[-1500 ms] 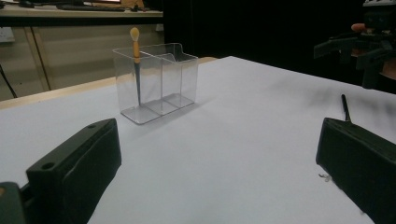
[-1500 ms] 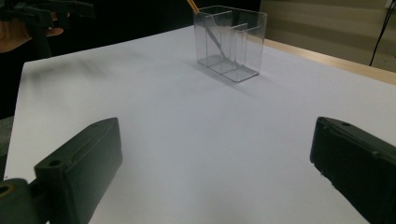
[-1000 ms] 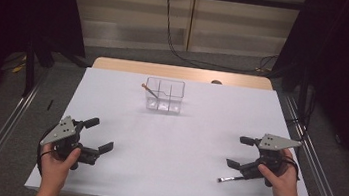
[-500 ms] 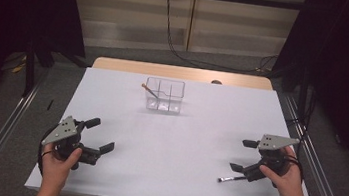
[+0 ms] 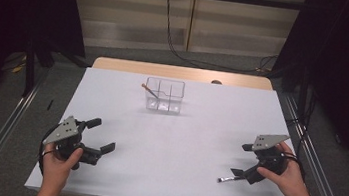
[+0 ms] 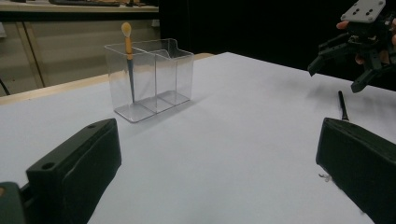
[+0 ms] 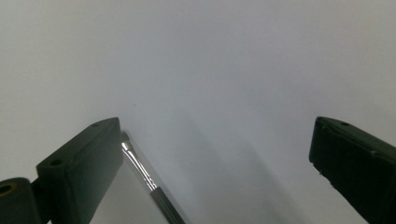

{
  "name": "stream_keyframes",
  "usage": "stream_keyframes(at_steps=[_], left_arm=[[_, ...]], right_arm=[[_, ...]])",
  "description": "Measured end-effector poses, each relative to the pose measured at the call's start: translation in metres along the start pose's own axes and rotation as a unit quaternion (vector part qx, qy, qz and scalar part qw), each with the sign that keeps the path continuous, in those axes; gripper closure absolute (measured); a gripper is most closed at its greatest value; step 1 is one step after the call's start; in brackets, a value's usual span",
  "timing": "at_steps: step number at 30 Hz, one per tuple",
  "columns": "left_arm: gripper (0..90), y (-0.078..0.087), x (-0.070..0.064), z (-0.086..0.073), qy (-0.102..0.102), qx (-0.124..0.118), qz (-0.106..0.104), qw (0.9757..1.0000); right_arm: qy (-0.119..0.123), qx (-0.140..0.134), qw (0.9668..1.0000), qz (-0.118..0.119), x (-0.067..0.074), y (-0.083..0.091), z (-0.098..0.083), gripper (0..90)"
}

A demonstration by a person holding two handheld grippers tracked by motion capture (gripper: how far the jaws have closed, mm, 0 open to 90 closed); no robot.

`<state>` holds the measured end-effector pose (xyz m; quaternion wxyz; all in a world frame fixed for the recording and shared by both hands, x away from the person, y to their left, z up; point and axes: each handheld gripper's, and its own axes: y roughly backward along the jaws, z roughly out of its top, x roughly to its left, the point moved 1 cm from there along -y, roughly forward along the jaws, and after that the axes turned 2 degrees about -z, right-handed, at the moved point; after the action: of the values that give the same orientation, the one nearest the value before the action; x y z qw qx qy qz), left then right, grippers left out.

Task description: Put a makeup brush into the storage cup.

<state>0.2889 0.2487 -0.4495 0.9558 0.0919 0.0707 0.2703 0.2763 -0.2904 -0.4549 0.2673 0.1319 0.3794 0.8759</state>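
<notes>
Right gripper view, brush (image 7: 144,175) tip hidden behind jaw, handle cut off

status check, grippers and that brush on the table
Left gripper open, idle. Right gripper open over black brush, not gripped. Clear organizer holds one orange-tipped brush.

Both the left gripper (image 5: 100,135) and the right gripper (image 5: 242,159) are matte black, each topped by a grey three-cornered plate with small screw holes. Their jaws are thick, blocky, rounded slabs. The person's forearms are bare, without sleeves.
</notes>
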Motion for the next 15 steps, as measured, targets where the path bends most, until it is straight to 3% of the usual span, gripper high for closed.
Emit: stream_keyframes(at_steps=[7, 15], left_arm=[[0.0, 0.0001, 0.0, 0.0004, 0.004, -0.003, 0.0, 1.0], [0.0, -0.0008, -0.0011, 0.0013, 0.004, -0.002, 0.0, 1.0]], right_arm=[[0.026, 0.059, 0.9979, 0.009, 0.0043, -0.0031, 0.0005, 3.1], [0.046, 0.103, 0.9936, 0.014, 0.006, -0.0047, 0.001, 3.8]])
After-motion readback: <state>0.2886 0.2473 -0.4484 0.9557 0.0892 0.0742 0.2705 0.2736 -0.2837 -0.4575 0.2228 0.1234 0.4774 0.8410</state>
